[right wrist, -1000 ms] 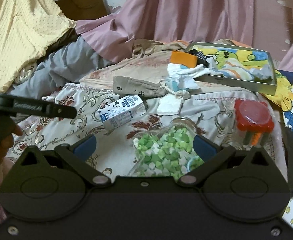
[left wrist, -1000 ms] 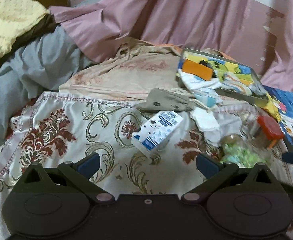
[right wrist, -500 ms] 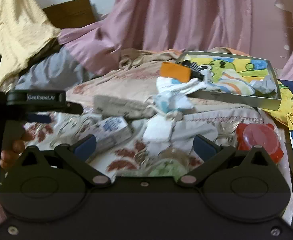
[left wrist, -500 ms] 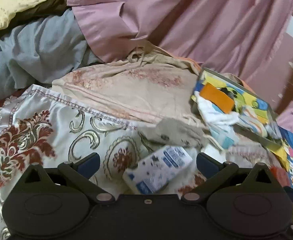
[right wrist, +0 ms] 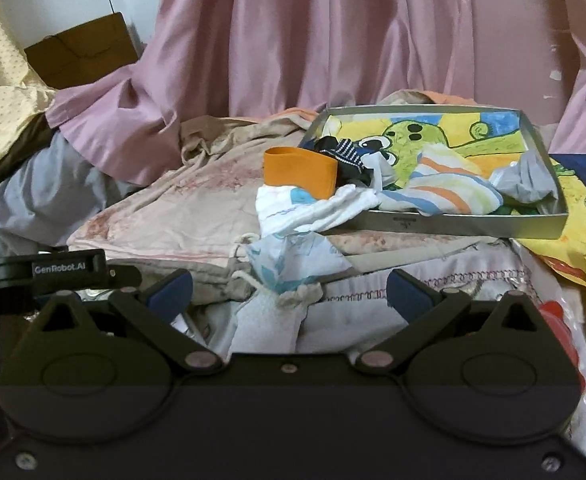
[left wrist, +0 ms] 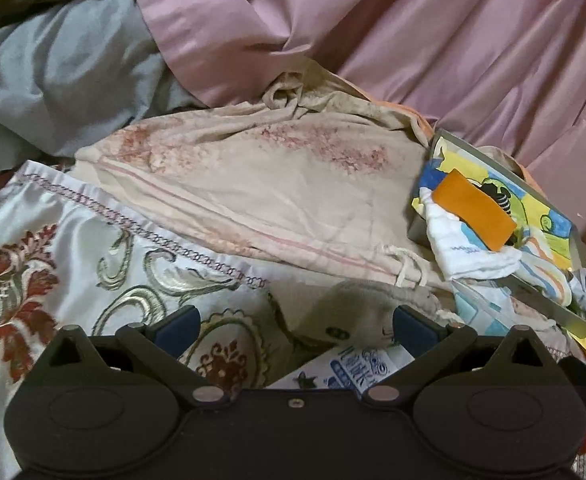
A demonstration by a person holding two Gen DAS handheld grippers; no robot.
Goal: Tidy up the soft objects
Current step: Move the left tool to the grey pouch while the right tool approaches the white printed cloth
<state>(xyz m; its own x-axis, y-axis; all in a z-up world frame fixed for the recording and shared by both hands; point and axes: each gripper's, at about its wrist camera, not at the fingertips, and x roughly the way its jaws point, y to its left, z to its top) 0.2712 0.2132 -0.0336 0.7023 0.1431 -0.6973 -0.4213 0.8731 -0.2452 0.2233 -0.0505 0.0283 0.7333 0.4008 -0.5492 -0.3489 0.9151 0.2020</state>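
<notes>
A grey-rimmed cartoon-printed tray (right wrist: 461, 227) at the right holds soft items: an orange band (right wrist: 299, 170), a dark striped sock (right wrist: 343, 154), a striped cloth (right wrist: 453, 188) and a white cloth (right wrist: 313, 210) hanging over its corner. It also shows in the left wrist view (left wrist: 573, 240) with the orange band (left wrist: 473, 210). My right gripper (right wrist: 289, 294) is open and empty over a small drawstring pouch (right wrist: 277, 316). My left gripper (left wrist: 295, 322) is open and empty over a beige drawstring pouch (left wrist: 357, 304) and a milk carton (left wrist: 345, 368).
A floral bedcover (left wrist: 73, 264) and a beige sheet (left wrist: 253, 184) cover the bed. Pink curtains (right wrist: 333, 40) hang behind. Grey bedding (left wrist: 53, 72) lies at the left. A red lid (right wrist: 561, 320) sits at the right. The left gripper's body (right wrist: 49, 270) shows at the left.
Both grippers have moved forward and lower toward the pile. The milk carton and the jar of green pieces slid down under the gripper bodies. Both stayed open.
</notes>
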